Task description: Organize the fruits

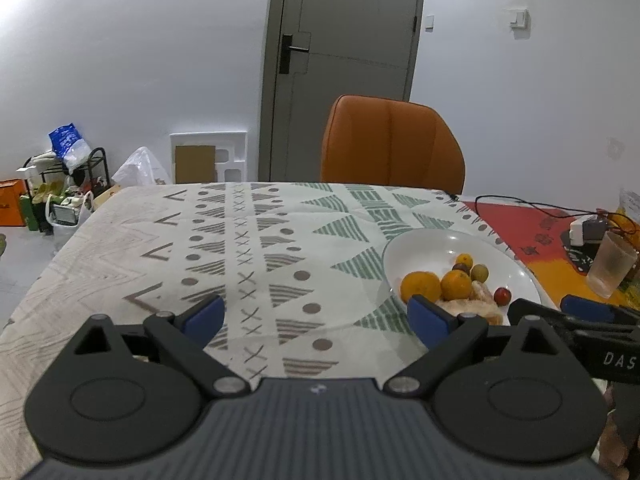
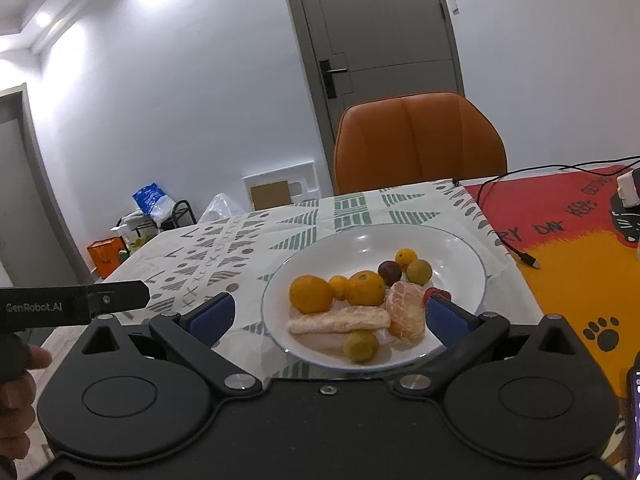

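Note:
A white plate (image 2: 460, 248) on the patterned tablecloth holds several fruits: two oranges (image 2: 311, 294), a peeled orange half (image 2: 406, 312), a long peeled piece (image 2: 338, 321), green limes (image 2: 361, 346), a dark plum (image 2: 389, 273) and a red cherry tomato (image 2: 434, 293). My right gripper (image 2: 330, 318) is open and empty, its fingers either side of the plate's near part. My left gripper (image 1: 316, 318) is open and empty over bare cloth, left of the plate (image 1: 432, 240). The right gripper's fingers show in the left wrist view (image 1: 584, 308).
An orange chair (image 1: 392, 144) stands behind the table. To the right lie a red-orange mat (image 2: 560, 232), a black cable (image 2: 516, 248), a white charger (image 1: 586, 230) and a plastic cup (image 1: 612, 264). A phone edge (image 2: 634, 420) is at the far right.

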The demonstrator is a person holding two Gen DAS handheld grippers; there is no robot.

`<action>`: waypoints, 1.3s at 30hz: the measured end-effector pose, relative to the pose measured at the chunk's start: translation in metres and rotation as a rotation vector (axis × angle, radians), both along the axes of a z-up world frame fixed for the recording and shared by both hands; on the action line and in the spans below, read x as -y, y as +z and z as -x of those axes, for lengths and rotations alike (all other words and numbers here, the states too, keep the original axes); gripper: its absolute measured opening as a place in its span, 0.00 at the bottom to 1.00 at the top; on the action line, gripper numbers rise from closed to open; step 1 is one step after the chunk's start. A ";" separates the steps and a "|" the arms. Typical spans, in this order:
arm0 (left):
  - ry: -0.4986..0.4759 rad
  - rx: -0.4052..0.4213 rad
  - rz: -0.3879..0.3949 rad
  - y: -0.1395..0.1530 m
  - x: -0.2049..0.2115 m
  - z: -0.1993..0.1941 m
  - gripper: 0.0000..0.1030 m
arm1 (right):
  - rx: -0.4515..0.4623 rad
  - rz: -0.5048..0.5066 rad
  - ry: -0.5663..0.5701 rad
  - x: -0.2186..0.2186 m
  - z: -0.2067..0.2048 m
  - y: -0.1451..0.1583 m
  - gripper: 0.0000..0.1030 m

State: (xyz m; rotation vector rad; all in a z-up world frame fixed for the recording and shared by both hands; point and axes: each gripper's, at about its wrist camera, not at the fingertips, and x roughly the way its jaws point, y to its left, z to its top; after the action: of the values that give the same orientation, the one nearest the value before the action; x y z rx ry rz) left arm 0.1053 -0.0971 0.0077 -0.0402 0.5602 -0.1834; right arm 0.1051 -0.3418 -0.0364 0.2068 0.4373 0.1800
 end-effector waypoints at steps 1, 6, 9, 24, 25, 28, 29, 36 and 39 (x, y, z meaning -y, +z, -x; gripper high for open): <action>0.001 0.000 -0.004 0.000 -0.001 0.002 0.94 | 0.000 0.000 0.004 -0.001 0.002 0.000 1.00; -0.001 -0.006 -0.016 0.002 -0.005 0.015 0.95 | 0.006 0.001 0.023 -0.005 0.011 0.004 1.00; 0.011 -0.011 -0.016 0.002 -0.008 0.022 0.95 | 0.003 0.014 0.048 -0.011 0.016 0.006 1.00; 0.058 0.009 -0.024 0.009 -0.036 0.065 0.95 | 0.019 0.027 0.129 -0.031 0.043 0.015 1.00; 0.059 0.006 -0.027 0.009 -0.037 0.068 0.95 | 0.021 0.031 0.134 -0.033 0.045 0.016 1.00; 0.063 0.006 -0.033 0.010 -0.043 0.078 0.95 | 0.022 0.033 0.137 -0.035 0.051 0.017 1.00; 0.064 0.006 -0.034 0.011 -0.044 0.081 0.95 | 0.021 0.029 0.139 -0.036 0.053 0.017 1.00; 0.064 0.006 -0.039 0.011 -0.054 0.099 0.95 | 0.018 -0.006 0.148 -0.037 0.067 0.023 1.00; 0.068 0.014 -0.044 0.012 -0.058 0.106 0.95 | 0.022 0.004 0.141 -0.039 0.074 0.026 1.00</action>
State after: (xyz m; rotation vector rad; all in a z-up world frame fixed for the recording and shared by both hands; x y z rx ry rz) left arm -0.0004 -0.0388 0.0193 -0.0151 0.5482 -0.1047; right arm 0.0315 -0.3025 -0.0103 0.1698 0.4303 0.3189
